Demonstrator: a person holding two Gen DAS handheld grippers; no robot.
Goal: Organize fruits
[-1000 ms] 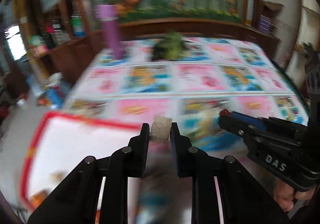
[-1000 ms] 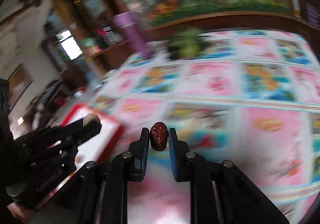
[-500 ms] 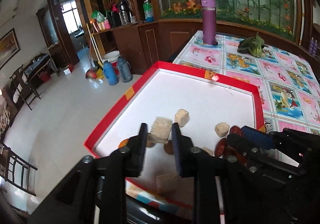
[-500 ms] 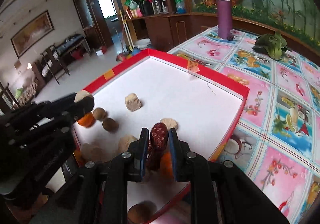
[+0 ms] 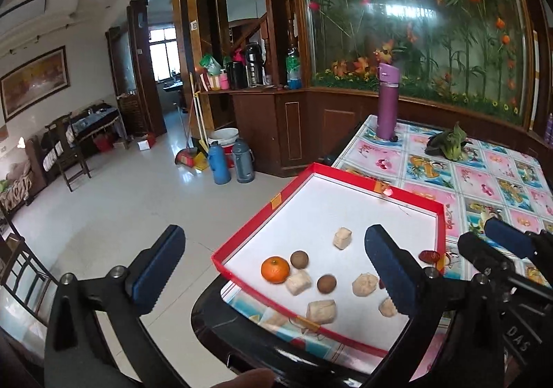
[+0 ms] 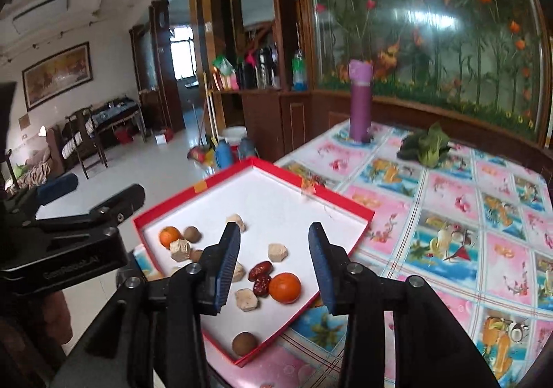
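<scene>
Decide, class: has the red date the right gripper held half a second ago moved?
Yes. The right gripper is open, and the red date has dropped onto the red box's white floor beside an orange.

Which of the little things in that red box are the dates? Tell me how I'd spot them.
Find the red-rimmed white box at the table's corner. Between the right gripper's open blue fingers lies an orange; the two dates touch its left side. They alone are dark red, glossy and wrinkled; the neighbours are pale beige chunks or round brown fruits.
</scene>
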